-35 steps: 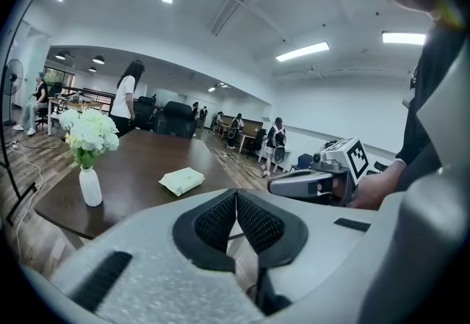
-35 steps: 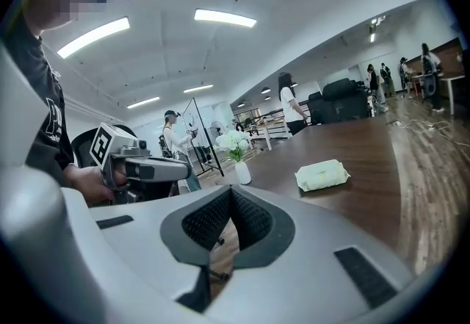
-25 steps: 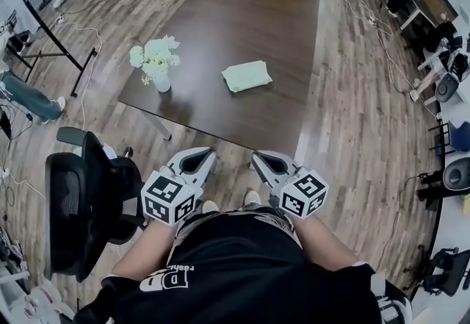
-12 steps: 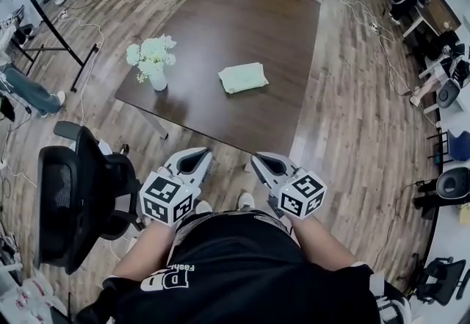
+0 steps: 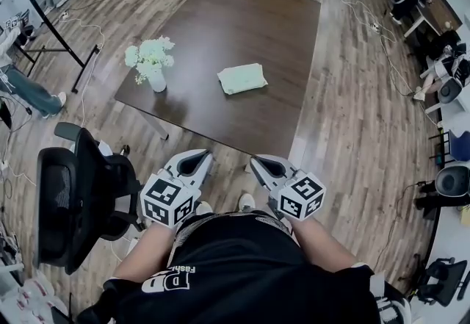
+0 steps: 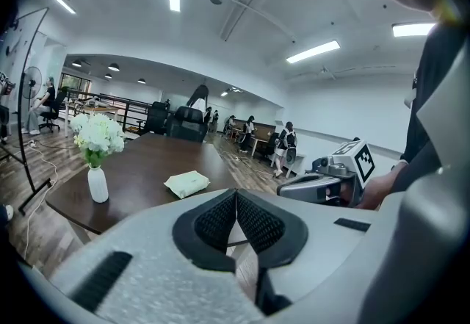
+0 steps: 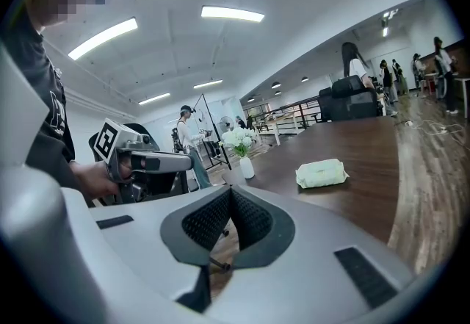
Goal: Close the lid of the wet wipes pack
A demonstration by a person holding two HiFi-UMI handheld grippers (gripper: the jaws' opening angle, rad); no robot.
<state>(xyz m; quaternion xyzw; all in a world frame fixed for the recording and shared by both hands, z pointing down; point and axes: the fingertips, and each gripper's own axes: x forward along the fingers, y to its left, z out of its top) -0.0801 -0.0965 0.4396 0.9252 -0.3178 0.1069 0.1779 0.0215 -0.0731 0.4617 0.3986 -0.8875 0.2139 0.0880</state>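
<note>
Dark wooden worktop [image 5: 257, 14] carries the pale green wipes pack [image 5: 242, 78] near its middle, with a vase of white flowers [image 5: 152, 65] near the left edge. Plank floor [image 5: 345, 117] surrounds it. Short of the near edge, the left tool [image 5: 192, 162] and right tool [image 5: 266, 165] hover with jaws closed, empty.

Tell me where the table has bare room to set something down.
The table is bare across its whole far half, beyond the wipes pack. Also free: the strip between vase and pack, and the near right corner. Only the vase's corner is crowded.
</note>
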